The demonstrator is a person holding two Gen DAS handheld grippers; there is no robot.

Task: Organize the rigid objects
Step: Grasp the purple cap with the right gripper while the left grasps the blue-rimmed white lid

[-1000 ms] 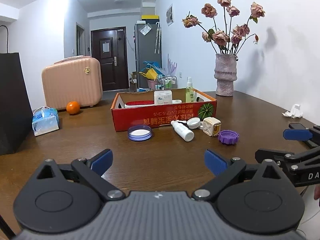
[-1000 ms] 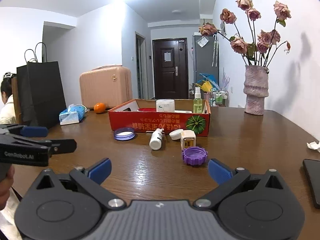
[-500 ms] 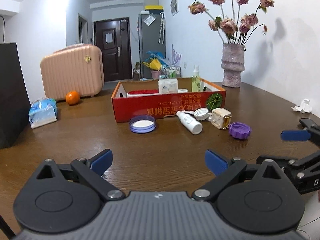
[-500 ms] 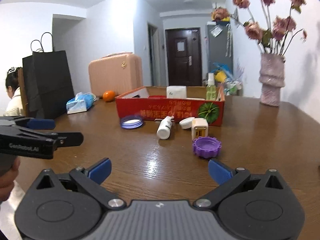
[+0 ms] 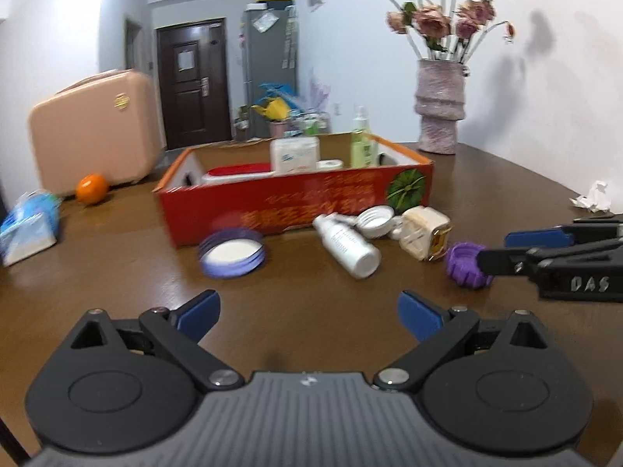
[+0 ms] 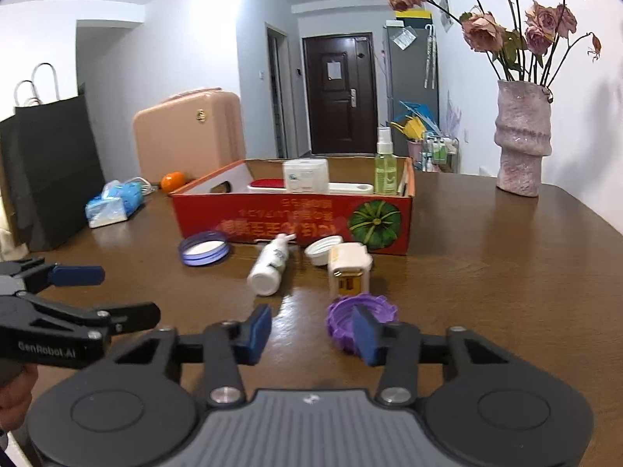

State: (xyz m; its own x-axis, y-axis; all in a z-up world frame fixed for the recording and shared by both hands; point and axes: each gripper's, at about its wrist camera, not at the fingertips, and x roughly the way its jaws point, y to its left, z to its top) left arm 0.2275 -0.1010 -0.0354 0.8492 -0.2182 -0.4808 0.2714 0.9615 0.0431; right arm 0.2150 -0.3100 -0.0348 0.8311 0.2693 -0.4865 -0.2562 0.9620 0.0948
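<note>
The brown counter [image 6: 506, 272] spreads out ahead of both tongs, with a red cardboard box [image 6: 296, 222] standing well ahead of them, open at the top and holding a white tub, a green spray bottle and some flat white and red items. Just in front of the box lie the loose things: a white bottle [image 6: 268, 264] on its side ahead of the right tongs [image 6: 311, 330], a cream plug adapter [image 6: 346, 268] beside it to the right, a white cap [image 6: 321, 249] touching the box, and a purple-rimmed lid [image 5: 231, 253] ahead of the left tongs [image 5: 307, 311]. The left tongs stand wide open with nothing between them. The right tongs are closing, nothing gripped; their right pad overlaps the purple ridged cap [image 6: 360, 321], which sits on the counter just past that fingertip.
</note>
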